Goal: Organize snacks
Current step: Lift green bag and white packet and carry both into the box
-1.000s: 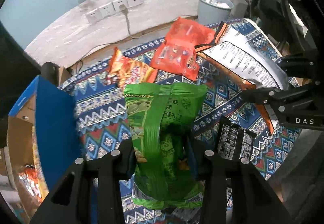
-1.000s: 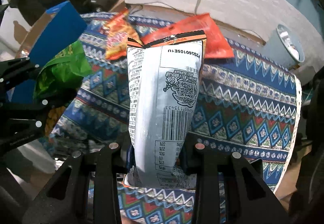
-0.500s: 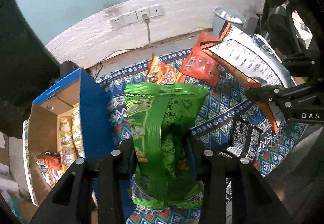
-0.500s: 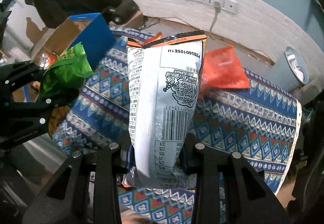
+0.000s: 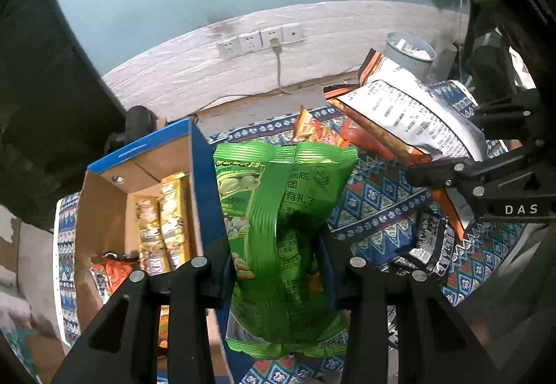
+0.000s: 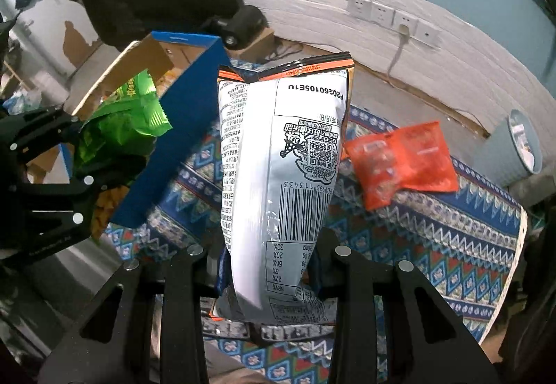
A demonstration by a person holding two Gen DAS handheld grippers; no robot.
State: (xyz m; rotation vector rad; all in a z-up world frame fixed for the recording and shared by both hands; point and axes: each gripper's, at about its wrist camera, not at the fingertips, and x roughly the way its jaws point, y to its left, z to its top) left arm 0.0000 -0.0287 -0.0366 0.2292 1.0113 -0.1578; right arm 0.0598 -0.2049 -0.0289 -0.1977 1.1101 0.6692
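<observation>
Since both bags likely headed for box, left tongs clamped on green bag, right tongs clamped on white bag, held clear above tabletop.

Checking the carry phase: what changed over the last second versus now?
Both claws carried their bags up off the patterned cloth toward the blue-sided cardboard box, whose inside with gold packets now shows. Unchanged: left claw clamps the green snack bag, right claw the white-backed chip bag; the red pouch lies on the cloth.
</observation>
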